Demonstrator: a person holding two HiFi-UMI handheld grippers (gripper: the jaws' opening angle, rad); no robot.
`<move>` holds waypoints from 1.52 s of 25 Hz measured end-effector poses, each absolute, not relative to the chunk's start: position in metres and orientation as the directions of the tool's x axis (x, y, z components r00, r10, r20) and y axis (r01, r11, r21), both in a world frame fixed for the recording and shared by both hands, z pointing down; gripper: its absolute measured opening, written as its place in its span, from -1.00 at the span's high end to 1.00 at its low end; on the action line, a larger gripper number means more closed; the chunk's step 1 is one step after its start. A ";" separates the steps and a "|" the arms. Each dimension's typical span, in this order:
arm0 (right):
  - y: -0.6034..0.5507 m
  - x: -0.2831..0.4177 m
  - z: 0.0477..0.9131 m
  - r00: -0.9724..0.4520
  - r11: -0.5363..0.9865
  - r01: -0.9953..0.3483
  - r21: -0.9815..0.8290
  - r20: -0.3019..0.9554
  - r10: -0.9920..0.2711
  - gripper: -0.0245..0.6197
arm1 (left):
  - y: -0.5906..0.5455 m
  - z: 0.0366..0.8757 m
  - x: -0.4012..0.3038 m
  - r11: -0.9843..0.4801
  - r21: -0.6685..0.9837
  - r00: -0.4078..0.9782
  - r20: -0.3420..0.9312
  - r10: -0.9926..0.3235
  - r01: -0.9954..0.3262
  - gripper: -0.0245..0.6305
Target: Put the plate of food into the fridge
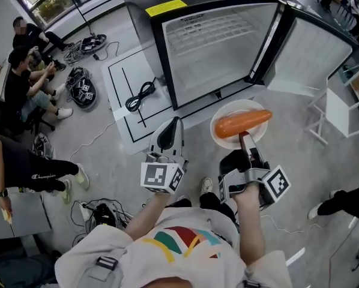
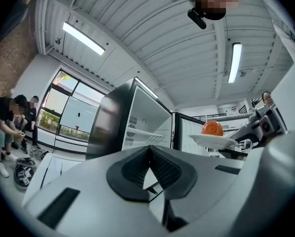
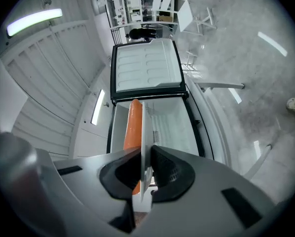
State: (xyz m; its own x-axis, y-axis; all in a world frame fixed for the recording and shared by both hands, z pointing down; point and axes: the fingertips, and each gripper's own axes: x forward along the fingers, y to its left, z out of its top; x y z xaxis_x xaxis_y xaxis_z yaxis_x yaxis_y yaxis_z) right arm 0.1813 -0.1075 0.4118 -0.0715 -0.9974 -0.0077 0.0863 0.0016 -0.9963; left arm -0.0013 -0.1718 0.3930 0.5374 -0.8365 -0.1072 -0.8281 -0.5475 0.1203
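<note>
orange carrot (image 1: 242,123), just one, on one plate (image 1: 232,107); one open fridge (image 1: 221,44)

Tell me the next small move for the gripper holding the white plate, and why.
Probably ease the round white plate forward, kept level, toward the open dark-framed fridge: the right gripper is shut on its rim, and the long orange carrot merely rests on top.

Ceiling tubes (image 2: 83,38) give bright, even light; edges warp.
</note>
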 end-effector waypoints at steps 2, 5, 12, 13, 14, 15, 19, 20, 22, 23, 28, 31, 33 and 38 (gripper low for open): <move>-0.134 0.197 0.402 -0.111 -0.009 0.066 -0.998 0.002 -0.994 0.88 | -0.186 0.387 0.014 -0.524 0.127 0.513 -0.107 -0.851 -0.842 0.91; -0.174 0.210 0.393 -0.164 -0.012 0.050 -0.999 0.004 -0.986 0.88 | -0.210 0.382 0.029 -0.498 0.126 0.486 -0.111 -0.867 -0.858 0.91; -0.256 0.215 0.369 -0.230 -0.019 0.080 -0.997 0.000 -0.973 0.88 | -0.254 0.382 0.044 -0.479 0.090 0.474 -0.069 -0.878 -0.873 0.91; -0.266 0.215 0.363 -0.231 -0.015 0.081 -0.997 -0.004 -0.973 0.88 | -0.259 0.381 0.047 -0.481 0.084 0.477 -0.063 -0.876 -0.873 0.91; -0.275 0.215 0.357 -0.232 -0.012 0.079 -0.997 -0.007 -0.973 0.88 | -0.262 0.381 0.051 -0.489 0.073 0.486 -0.058 -0.872 -0.869 0.91; -0.284 0.215 0.352 -0.234 -0.007 0.074 -0.997 -0.010 -0.972 0.88 | -0.265 0.381 0.054 -0.499 0.060 0.497 -0.054 -0.866 -0.864 0.91; -0.321 0.207 0.328 -0.258 0.029 0.048 -0.998 -0.040 -0.965 0.88 | -0.277 0.386 0.060 -0.524 0.063 0.523 -0.037 -0.852 -0.849 0.91; -0.329 0.204 0.326 -0.264 0.032 0.047 -0.998 -0.043 -0.964 0.88 | -0.280 0.389 0.059 -0.525 0.070 0.524 -0.032 -0.851 -0.848 0.91; -0.348 0.198 0.324 -0.271 0.026 0.049 -0.998 -0.038 -0.962 0.88 | -0.289 0.393 0.057 -0.527 0.084 0.527 -0.023 -0.850 -0.846 0.91; -0.358 0.194 0.324 -0.273 0.020 0.051 -0.998 -0.034 -0.961 0.88 | -0.295 0.393 0.054 -0.527 0.089 0.527 -0.021 -0.849 -0.845 0.91; -0.379 0.182 0.322 -0.282 -0.014 0.064 -0.998 -0.005 -0.959 0.88 | -0.298 0.392 0.053 -0.533 0.104 0.535 -0.013 -0.845 -0.840 0.91; -0.380 0.183 0.324 -0.279 -0.026 0.065 -0.998 0.007 -0.960 0.88 | -0.287 0.392 0.061 -0.547 0.106 0.549 -0.015 -0.836 -0.830 0.91; -0.381 0.184 0.326 -0.279 -0.039 0.056 -0.998 0.022 -0.960 0.88 | -0.282 0.393 0.065 -0.550 0.110 0.552 -0.017 -0.834 -0.828 0.91; -0.391 0.177 0.336 -0.284 -0.090 0.046 -0.995 0.073 -0.956 0.88 | -0.286 0.399 0.060 -0.538 0.124 0.541 -0.008 -0.841 -0.834 0.91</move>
